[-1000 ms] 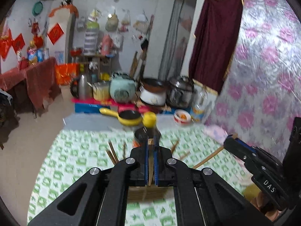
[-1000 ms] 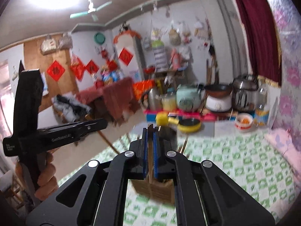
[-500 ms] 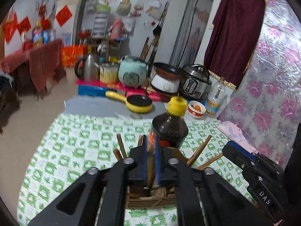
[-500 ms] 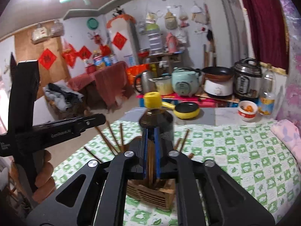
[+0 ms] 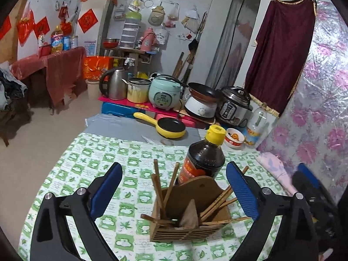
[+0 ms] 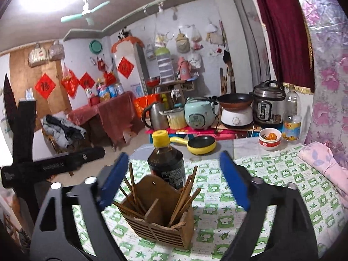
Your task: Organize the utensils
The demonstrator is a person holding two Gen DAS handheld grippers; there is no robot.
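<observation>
A slatted wooden utensil holder (image 5: 191,224) stands on the green-checked tablecloth, with several wooden chopsticks (image 5: 159,192) standing and leaning in its two compartments. It also shows in the right wrist view (image 6: 161,221), with the chopsticks (image 6: 184,192) fanned out. My left gripper (image 5: 174,187) is open and empty, its blue pads spread to either side above the holder. My right gripper (image 6: 173,178) is open and empty too, hovering above the holder from the other side.
A dark sauce bottle (image 5: 203,157) with a yellow cap stands just behind the holder. A yellow pan (image 5: 167,126), a bowl (image 5: 233,138), cookers and a kettle (image 5: 114,84) sit beyond the table's far edge. A pink cloth (image 6: 326,163) lies at the right.
Both grippers were shut on a chopstick each above the holder. They lowered, opened wide, and the chopsticks now rest in the holder.
</observation>
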